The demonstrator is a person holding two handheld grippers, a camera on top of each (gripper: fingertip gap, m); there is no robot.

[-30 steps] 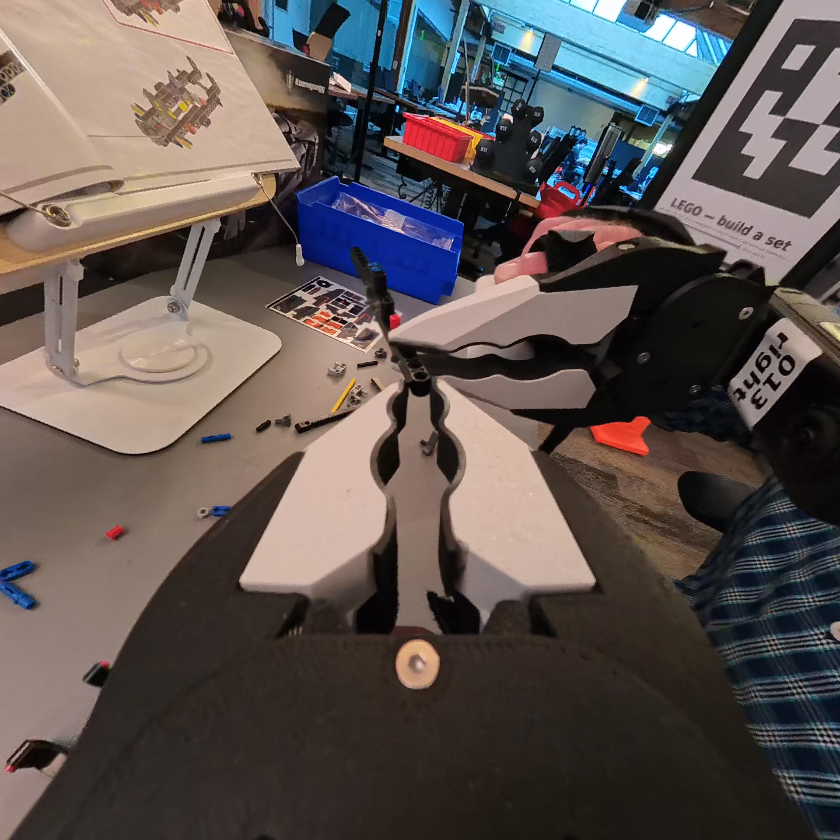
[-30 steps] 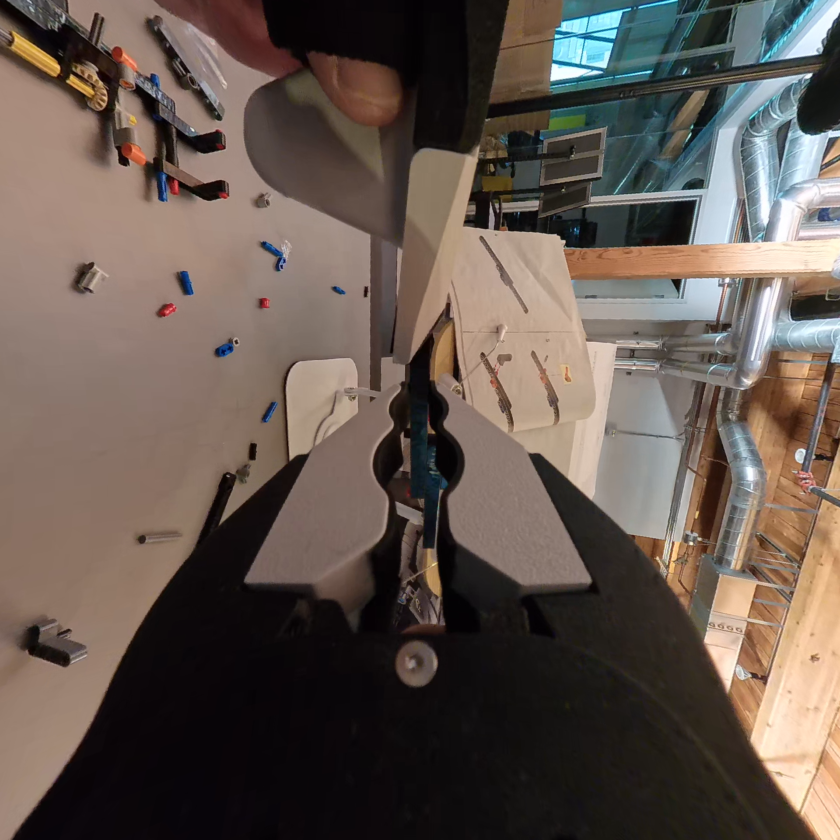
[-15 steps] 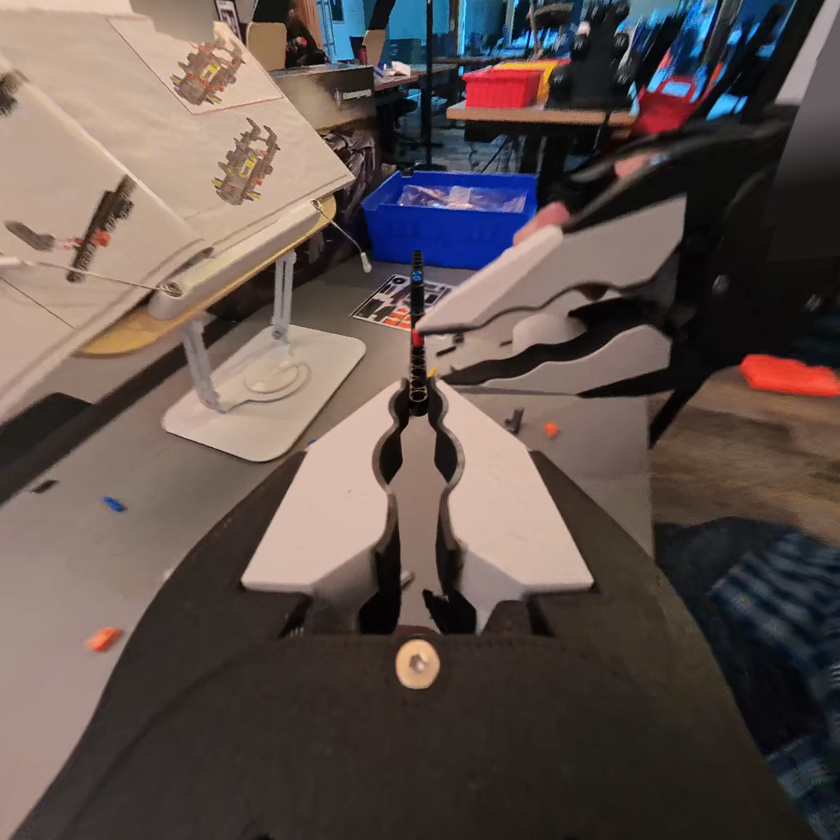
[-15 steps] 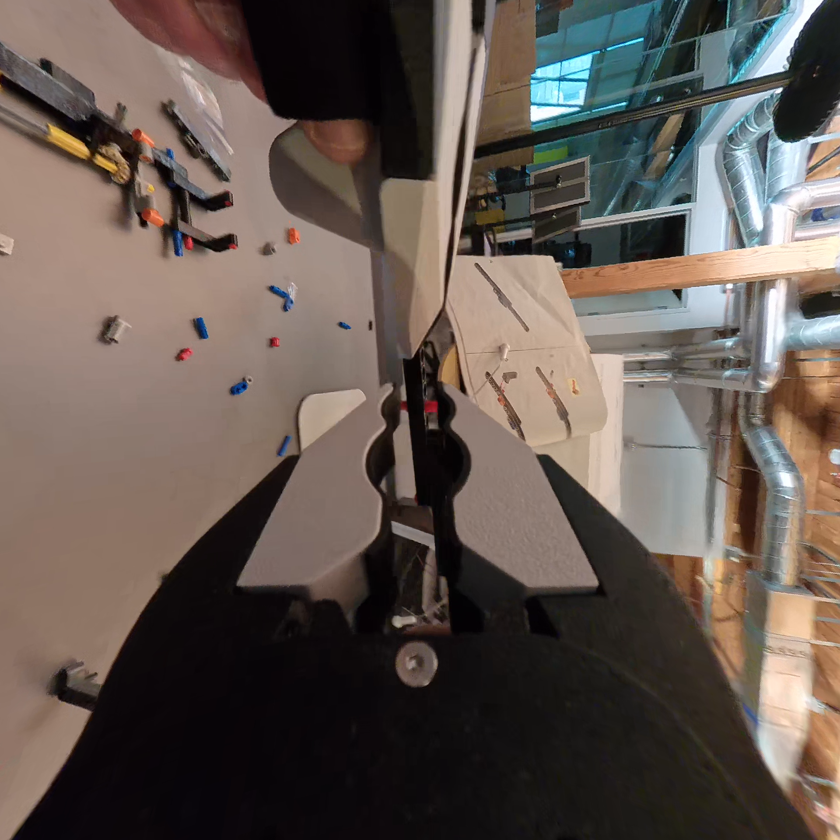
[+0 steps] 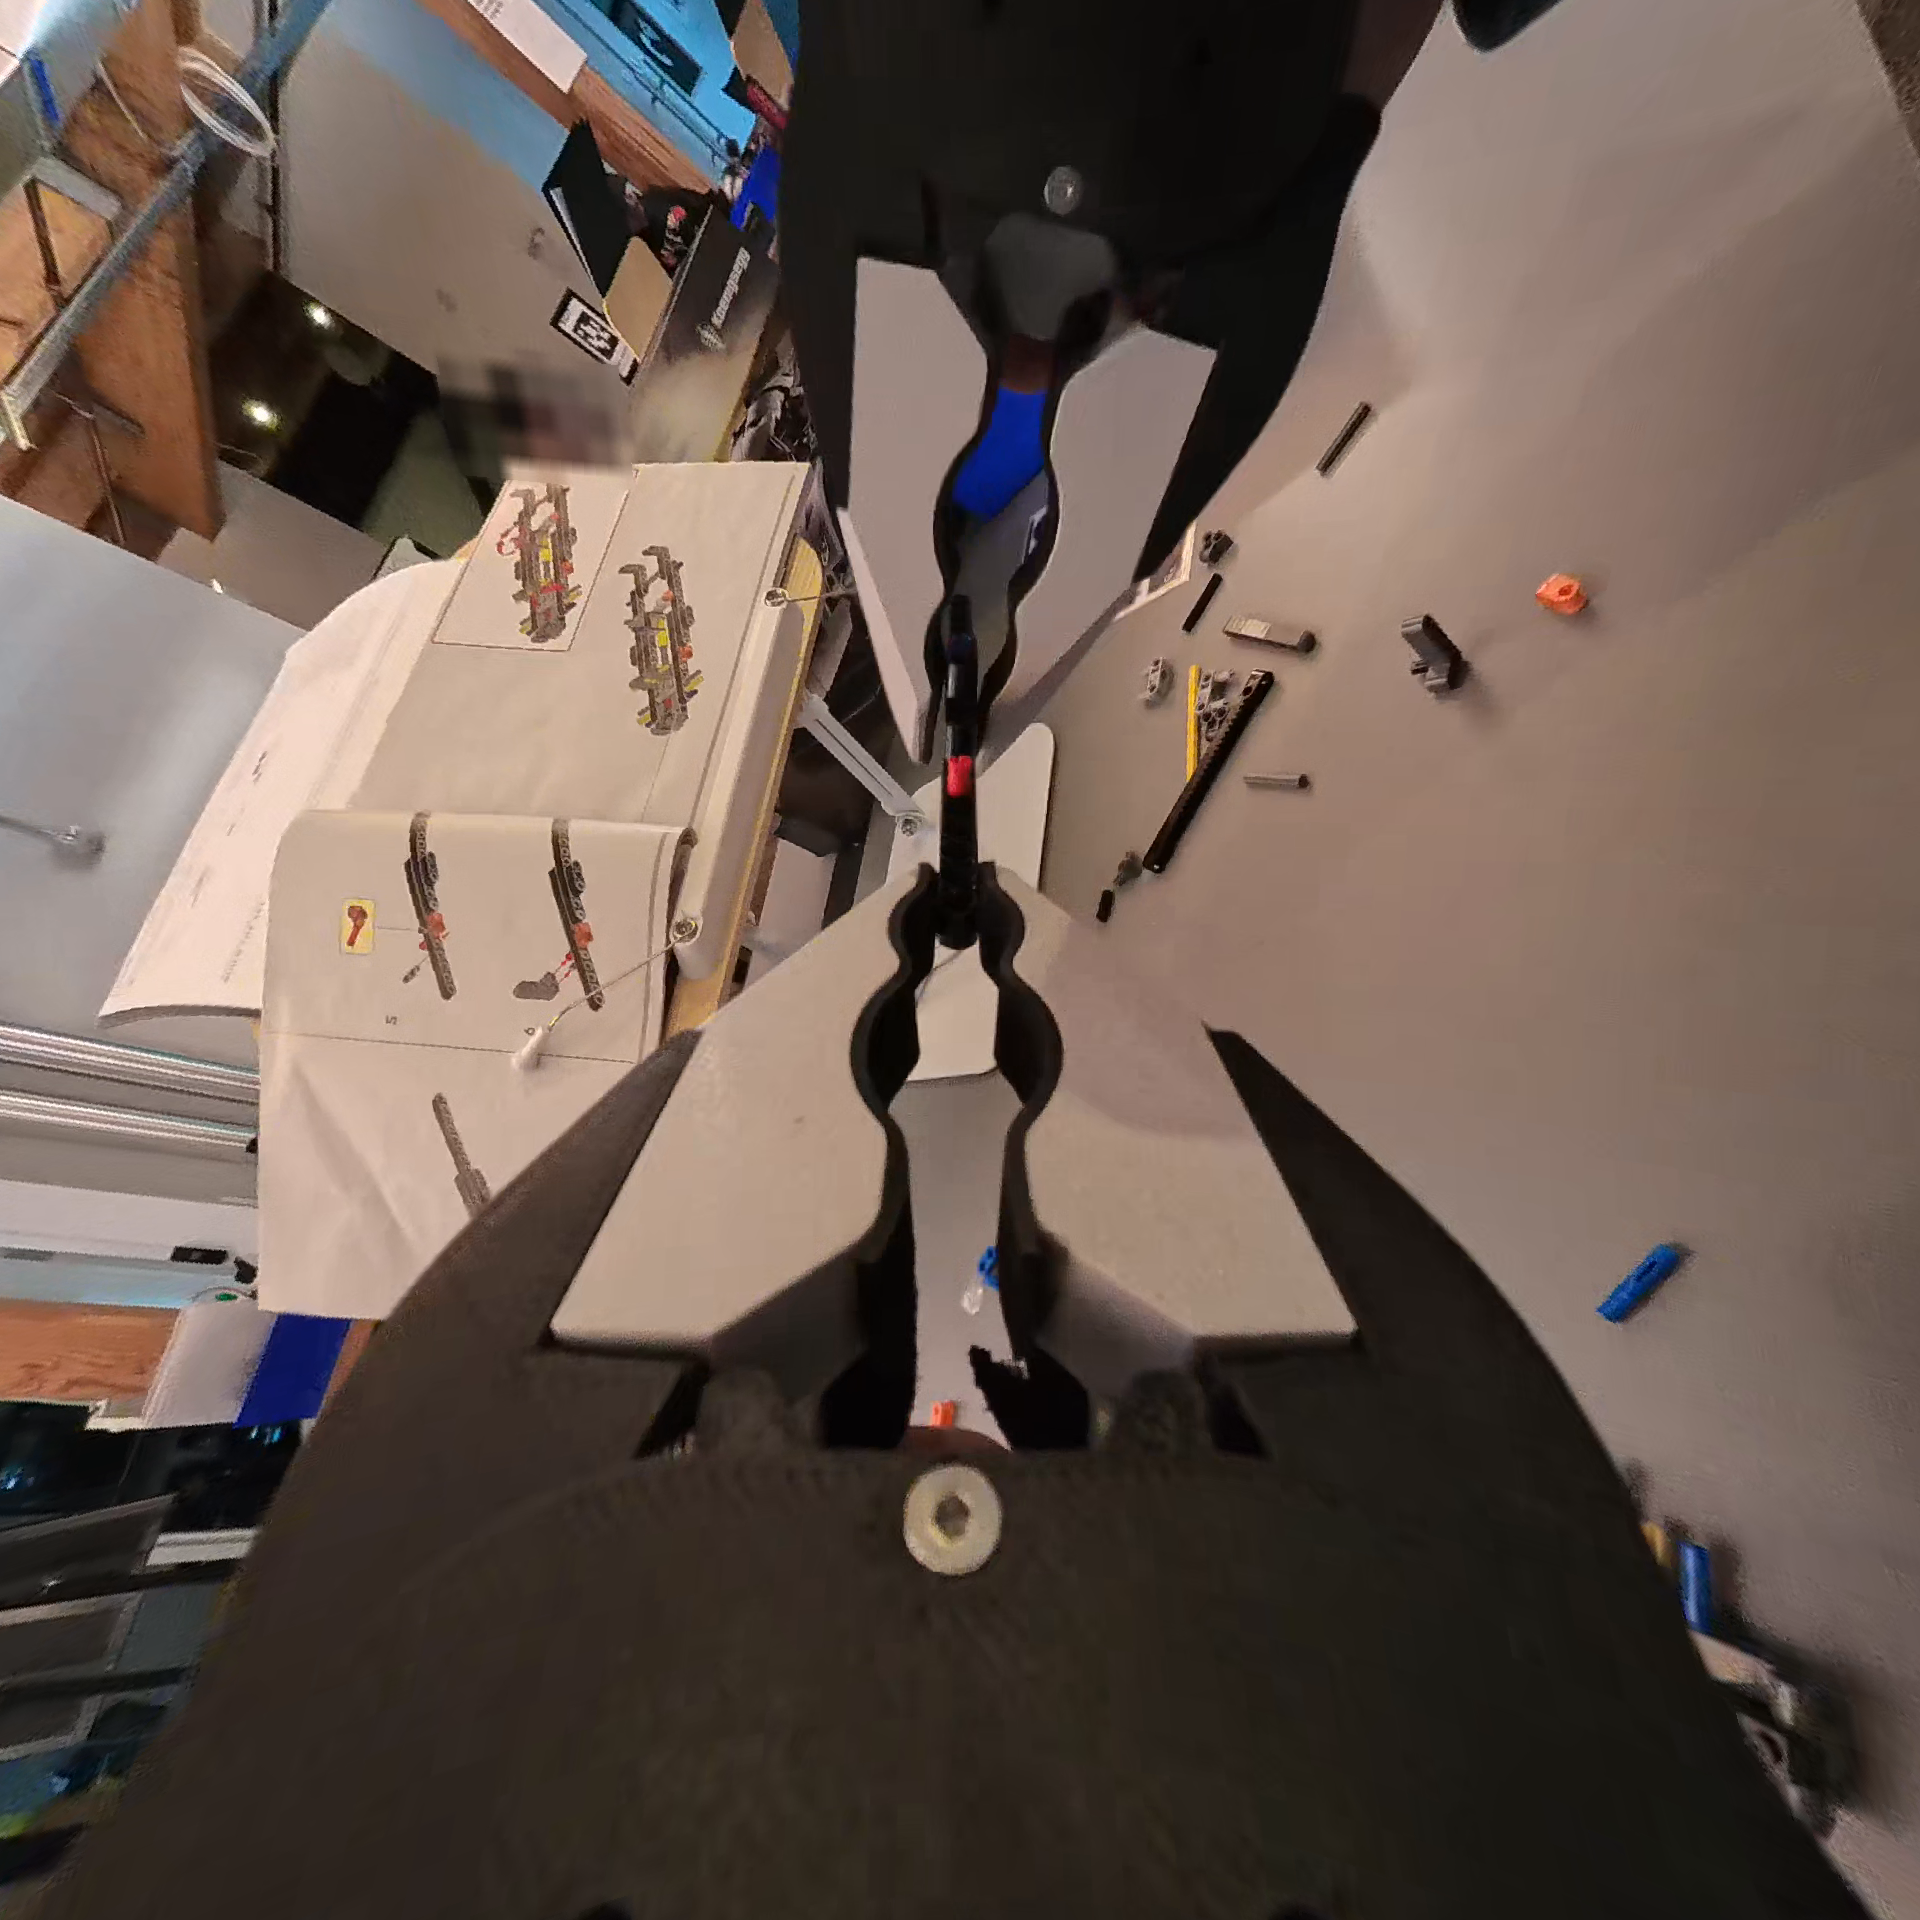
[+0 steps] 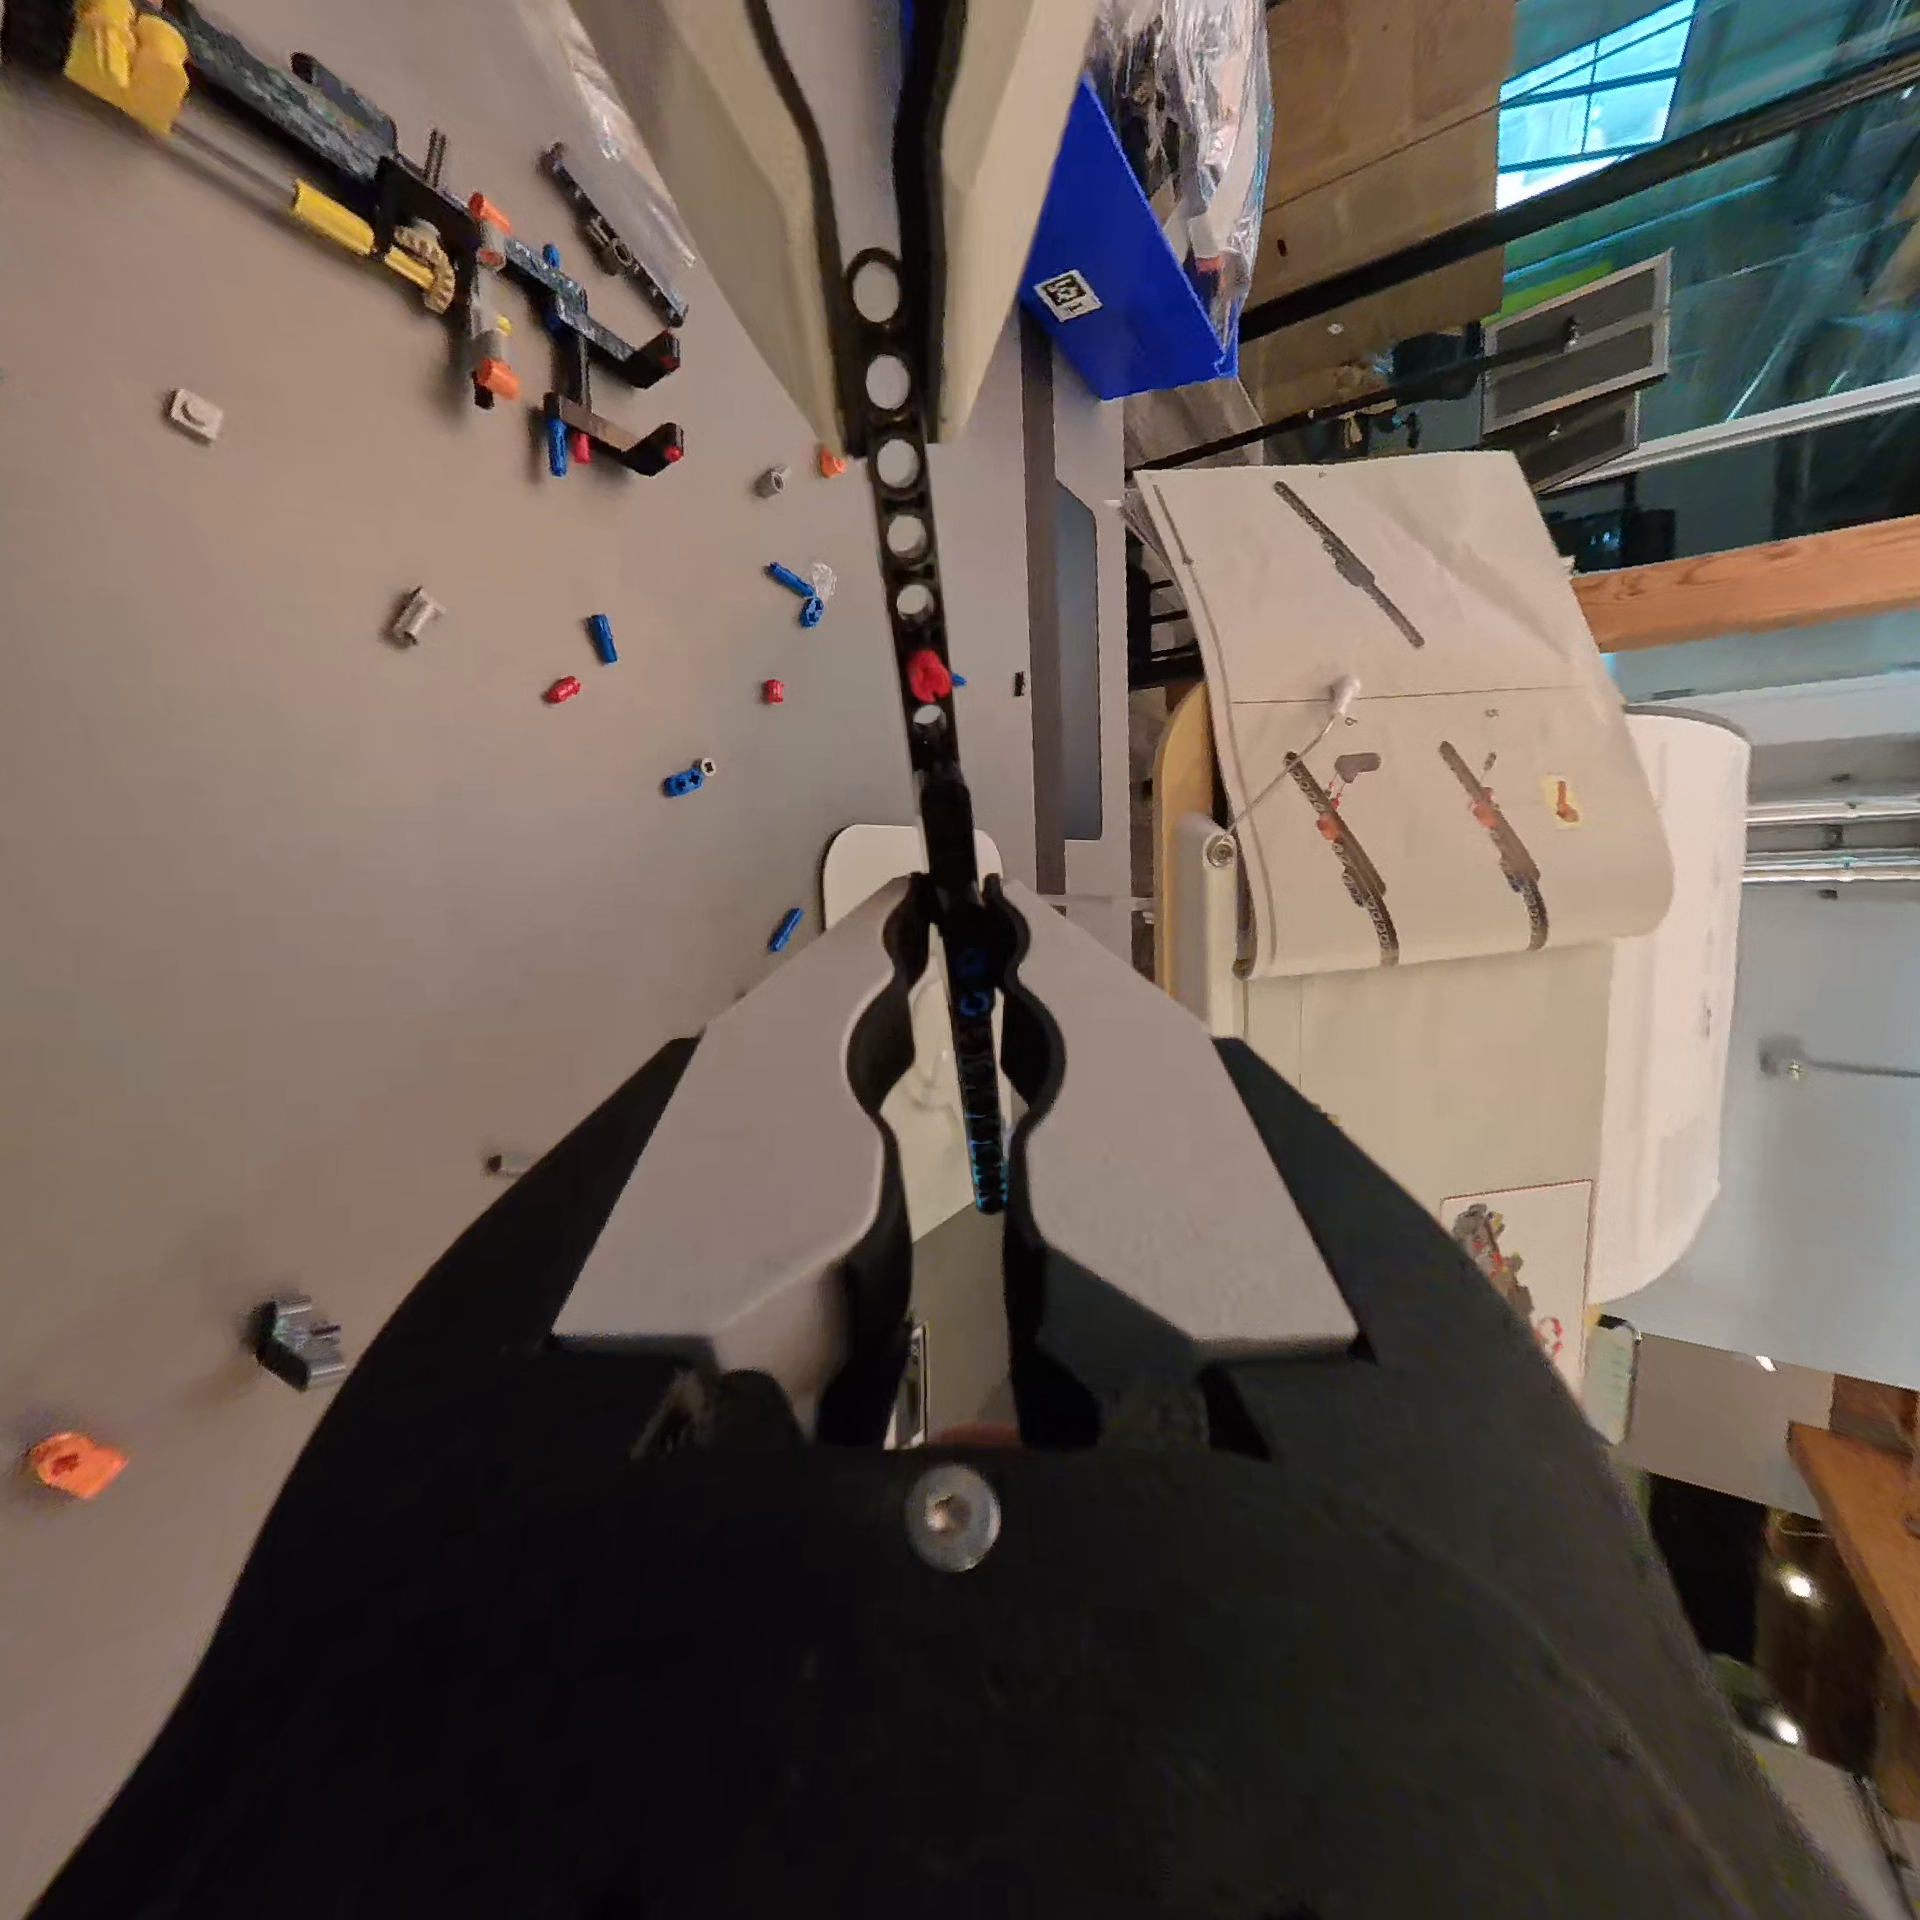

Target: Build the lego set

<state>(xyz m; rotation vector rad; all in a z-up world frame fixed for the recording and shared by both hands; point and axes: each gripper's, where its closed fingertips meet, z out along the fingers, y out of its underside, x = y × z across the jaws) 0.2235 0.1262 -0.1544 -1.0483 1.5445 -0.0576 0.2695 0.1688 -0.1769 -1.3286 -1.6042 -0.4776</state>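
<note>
Both grippers have rolled sideways and now face each other end to end. The left gripper (image 5: pixel 954 902) and right gripper (image 6: pixel 951 894) each clamp one end of the black beam (image 6: pixel 906 540), held above the table (image 6: pixel 312 831). Its red pin (image 6: pixel 925 673) now faces the right camera, likely for checking against the instruction book (image 5: pixel 520 831).

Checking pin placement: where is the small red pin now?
In the long black holed beam, mid-length, the small red pin sits between both grippers, above the grey table.

A plain grey matte tabletop (image 6: pixel 260 935) is filling one side of both views. Silver metal ducting pipes (image 5: pixel 114 1081) are running along a pale wall beside warm brown wooden beams (image 6: pixel 1756 592). Daylight is coming through a large glass-paned window (image 6: pixel 1704 125), while small round ceiling lamps (image 5: pixel 260 416) are glowing in a darker recess.
</note>
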